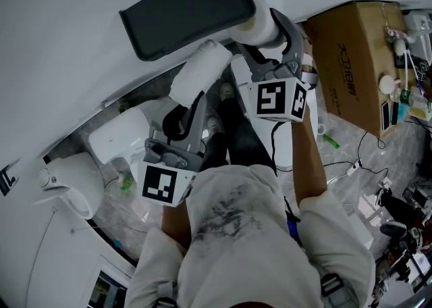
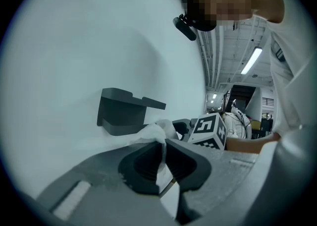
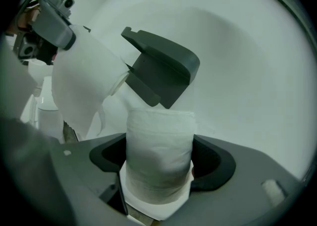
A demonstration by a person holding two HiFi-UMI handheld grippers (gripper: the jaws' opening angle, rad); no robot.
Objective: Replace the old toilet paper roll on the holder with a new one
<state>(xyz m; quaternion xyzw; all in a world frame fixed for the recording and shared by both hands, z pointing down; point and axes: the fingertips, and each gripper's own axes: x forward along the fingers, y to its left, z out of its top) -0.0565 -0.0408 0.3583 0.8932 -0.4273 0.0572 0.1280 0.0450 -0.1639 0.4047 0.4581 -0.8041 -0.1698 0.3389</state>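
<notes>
A dark grey holder (image 1: 189, 9) is fixed to the white wall, and no roll shows on it. My right gripper (image 1: 270, 40) is shut on a white toilet paper roll (image 1: 260, 26) and holds it just right of the holder's end. In the right gripper view the roll (image 3: 158, 160) stands between the pads, below the holder (image 3: 161, 69). My left gripper (image 1: 197, 100) is shut on a loose white piece of toilet paper (image 1: 199, 73) below the holder. The thin paper (image 2: 161, 158) is pinched between its pads, with the holder (image 2: 124, 113) beyond it.
A white toilet (image 1: 118, 138) stands below the holder, and a white bin (image 1: 67, 188) is to its left. At the upper right is a cardboard box (image 1: 351, 63). Cables and small items lie on the floor at the right. The person's feet are beneath the grippers.
</notes>
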